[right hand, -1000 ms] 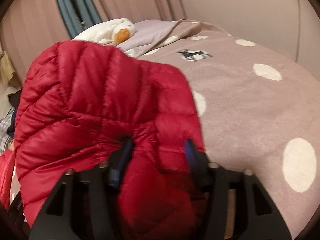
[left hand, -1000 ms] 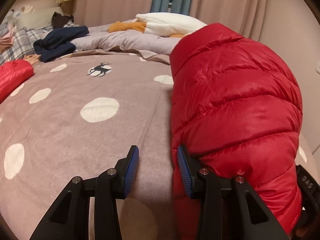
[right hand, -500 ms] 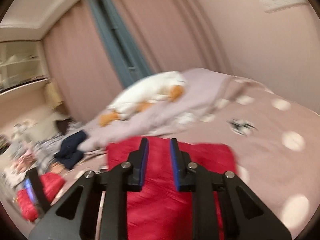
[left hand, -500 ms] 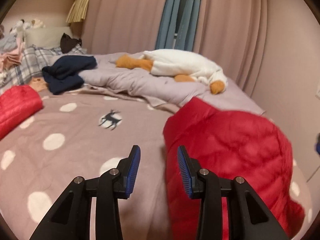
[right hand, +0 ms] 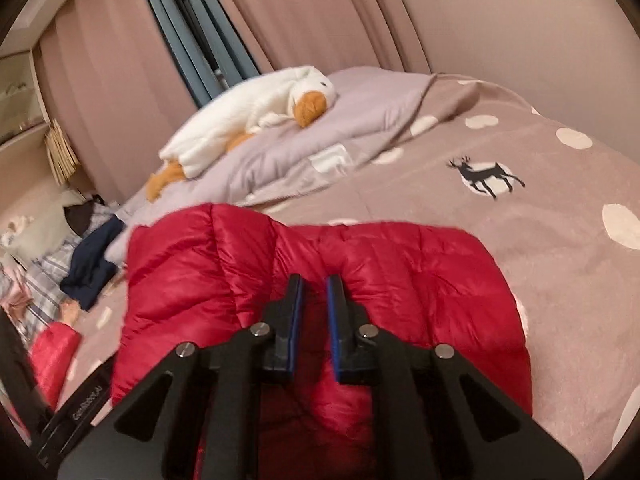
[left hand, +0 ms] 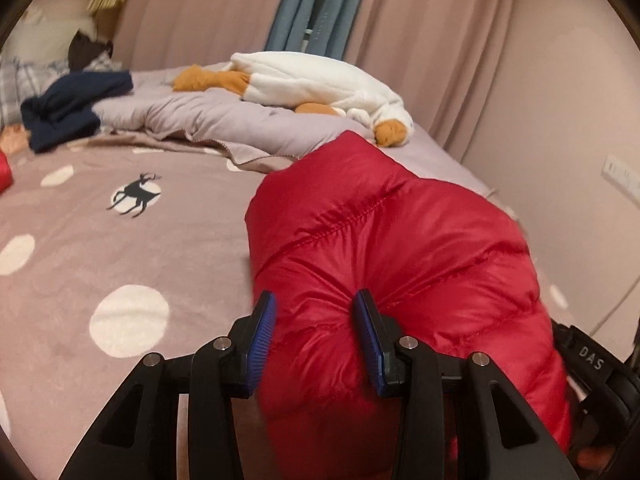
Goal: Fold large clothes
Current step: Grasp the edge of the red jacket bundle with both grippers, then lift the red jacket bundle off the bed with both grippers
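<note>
A red quilted puffer jacket (left hand: pixel 400 248) lies bunched on the spotted brown bedspread (left hand: pixel 100 248). My left gripper (left hand: pixel 315 320) has its blue-padded jaws apart with a fold of the jacket bulging between them. In the right wrist view the jacket (right hand: pixel 420 272) lies spread over the bedspread (right hand: pixel 560 280). My right gripper (right hand: pixel 314 292) has its jaws close together and pinches a fold of the jacket at its near middle.
A white plush goose (left hand: pixel 320 80) lies on a grey duvet (left hand: pixel 208 116) at the head of the bed. Dark blue clothes (left hand: pixel 68 108) lie at the far left. Another red garment (right hand: pixel 54 352) lies at the bed's left side. Curtains and a wall stand behind.
Both grippers came down from above onto the jacket. The left gripper moved right so a fold sits between its jaws. The right gripper now pinches the jacket.
</note>
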Available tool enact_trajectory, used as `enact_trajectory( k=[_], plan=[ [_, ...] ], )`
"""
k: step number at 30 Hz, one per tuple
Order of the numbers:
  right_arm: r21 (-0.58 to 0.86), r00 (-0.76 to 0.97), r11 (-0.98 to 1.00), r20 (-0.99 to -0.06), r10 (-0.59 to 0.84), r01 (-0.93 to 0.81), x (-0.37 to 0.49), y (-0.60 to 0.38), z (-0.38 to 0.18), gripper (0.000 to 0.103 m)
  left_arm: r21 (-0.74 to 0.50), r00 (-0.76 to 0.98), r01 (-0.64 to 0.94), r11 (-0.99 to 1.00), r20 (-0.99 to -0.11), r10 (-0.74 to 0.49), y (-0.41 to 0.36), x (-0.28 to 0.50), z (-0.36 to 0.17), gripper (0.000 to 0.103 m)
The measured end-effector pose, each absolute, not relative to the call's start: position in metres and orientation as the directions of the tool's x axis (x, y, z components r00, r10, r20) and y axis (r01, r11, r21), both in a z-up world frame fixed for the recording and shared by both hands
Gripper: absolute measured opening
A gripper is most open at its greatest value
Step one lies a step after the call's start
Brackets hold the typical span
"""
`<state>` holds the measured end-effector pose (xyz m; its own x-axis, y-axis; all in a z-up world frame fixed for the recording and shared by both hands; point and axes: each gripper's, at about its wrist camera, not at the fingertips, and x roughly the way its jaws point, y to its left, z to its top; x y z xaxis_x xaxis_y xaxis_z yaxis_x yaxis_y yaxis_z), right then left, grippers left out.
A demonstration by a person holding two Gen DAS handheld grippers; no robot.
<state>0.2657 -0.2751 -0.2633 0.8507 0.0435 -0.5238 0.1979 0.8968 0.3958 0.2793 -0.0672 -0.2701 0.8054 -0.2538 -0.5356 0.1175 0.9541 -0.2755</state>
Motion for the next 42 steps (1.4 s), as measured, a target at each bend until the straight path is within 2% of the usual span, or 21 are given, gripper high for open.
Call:
enact_trajectory(
  k=[3,8,13,21,26,31,34,35,36,37,38,39,42],
  plan=[
    [0.317,0.834,0.922,-0.552,-0.009,0.220,0.269,-0.275,-0.274,0.007,-0.276,0.803,0.127,0.953,-0.536,-0.262,-0.065,0.283,-0.276,0.044],
    [0.384,0.833,0.898,-0.552,0.037,0.214,0.272,-0.290,-0.286,0.006,-0.264,0.796,0.127,0.956,-0.548,-0.257,-0.064,0.284,-0.279,0.044],
    [0.331,0.826,0.917,-0.563,0.002,0.223,0.274,-0.282,-0.283,0.006,-0.238,0.803,0.117,0.964,-0.548,-0.233,-0.065,0.284,-0.280,0.045],
    [0.359,0.835,0.908,-0.549,0.020,0.214,0.271,-0.283,-0.282,0.007,-0.289,0.791,0.099,0.952,-0.558,-0.252,-0.057,0.288,-0.282,0.054],
    [0.326,0.851,0.920,-0.525,-0.013,0.216,0.263,-0.276,-0.277,0.010,-0.270,0.797,0.106,0.957,-0.552,-0.244,-0.058,0.281,-0.277,0.054],
    [0.358,0.857,0.905,-0.515,-0.014,0.230,0.248,-0.280,-0.268,0.014,-0.267,0.800,0.125,0.955,-0.542,-0.257,-0.058,0.268,-0.269,0.054],
    [0.342,0.851,0.905,-0.524,-0.038,0.251,0.237,-0.277,-0.255,0.030,-0.334,0.785,0.148,0.931,-0.533,-0.316,-0.050,0.261,-0.259,0.054],
    [0.329,0.854,0.912,-0.518,-0.043,0.246,0.231,-0.276,-0.248,0.046,-0.379,0.769,0.170,0.910,-0.526,-0.363,-0.046,0.259,-0.255,0.054],
    [0.322,0.860,0.917,-0.509,-0.042,0.235,0.227,-0.275,-0.243,0.057,-0.415,0.754,0.189,0.890,-0.519,-0.402,-0.044,0.257,-0.252,0.056],
    [0.313,0.865,0.922,-0.499,-0.043,0.227,0.221,-0.274,-0.239,0.082,-0.450,0.739,0.210,0.868,-0.508,-0.442,-0.042,0.255,-0.249,0.065],
    [0.303,0.873,0.928,-0.486,-0.045,0.216,0.214,-0.275,-0.235,0.095,-0.496,0.722,0.242,0.834,-0.483,-0.496,-0.038,0.253,-0.245,0.075],
    [0.294,0.879,0.933,-0.474,-0.047,0.208,0.209,-0.276,-0.232,0.098,-0.527,0.714,0.262,0.808,-0.458,-0.530,-0.035,0.250,-0.243,0.077],
    [0.322,0.866,0.911,-0.496,-0.069,0.257,0.199,-0.295,-0.228,0.098,-0.623,0.707,0.283,0.729,-0.378,-0.598,-0.021,0.247,-0.236,0.094]
  ],
)
